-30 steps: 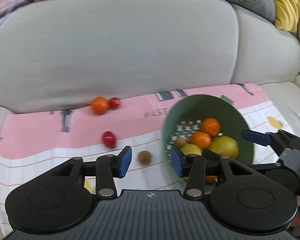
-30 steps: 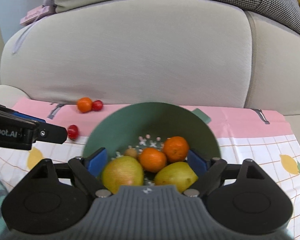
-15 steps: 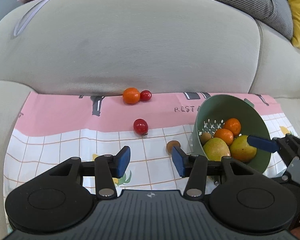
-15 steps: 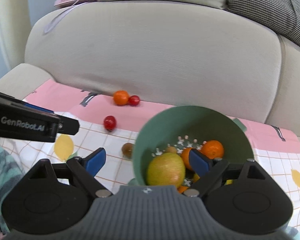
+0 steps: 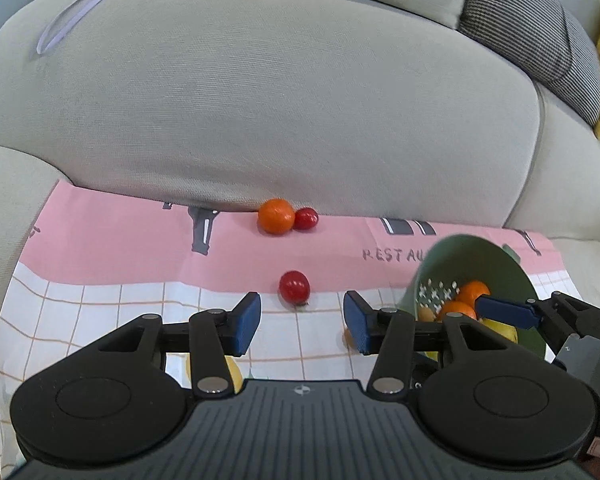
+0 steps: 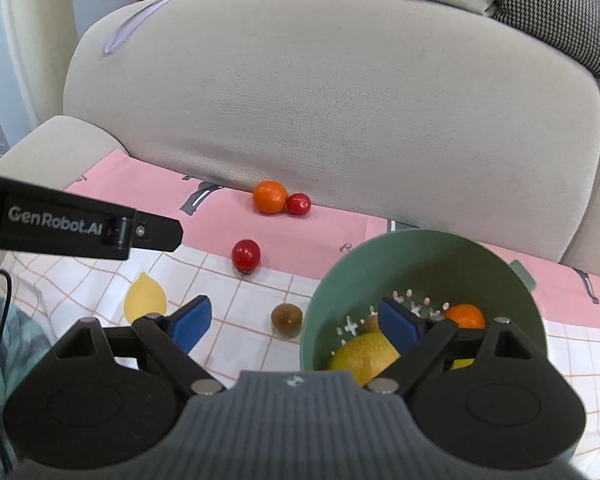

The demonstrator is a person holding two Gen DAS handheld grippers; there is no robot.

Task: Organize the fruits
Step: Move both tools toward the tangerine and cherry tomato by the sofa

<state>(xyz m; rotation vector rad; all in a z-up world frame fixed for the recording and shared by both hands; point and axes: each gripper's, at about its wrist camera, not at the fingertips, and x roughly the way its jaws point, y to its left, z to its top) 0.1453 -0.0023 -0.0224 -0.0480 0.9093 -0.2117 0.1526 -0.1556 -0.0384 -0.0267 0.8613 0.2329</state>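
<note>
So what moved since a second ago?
The left gripper swung left, away from the green bowl, and now faces the lone red tomato. The right gripper shifted left too. Both stayed open; the fruit stayed put.

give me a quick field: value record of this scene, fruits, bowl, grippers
surface: sofa seat covered by pink and checked cloth
bowl: green colander bowl, tilted, holding oranges and yellow-green fruits
loose fruit by backrest: orange touching red tomato
loose fruit mid cloth: second red tomato
loose fruit beside bowl: small brown fruit
left hand-held gripper: open, empty, just short of the second red tomato
right hand-held gripper: open, one finger inside the bowl, one outside
</note>
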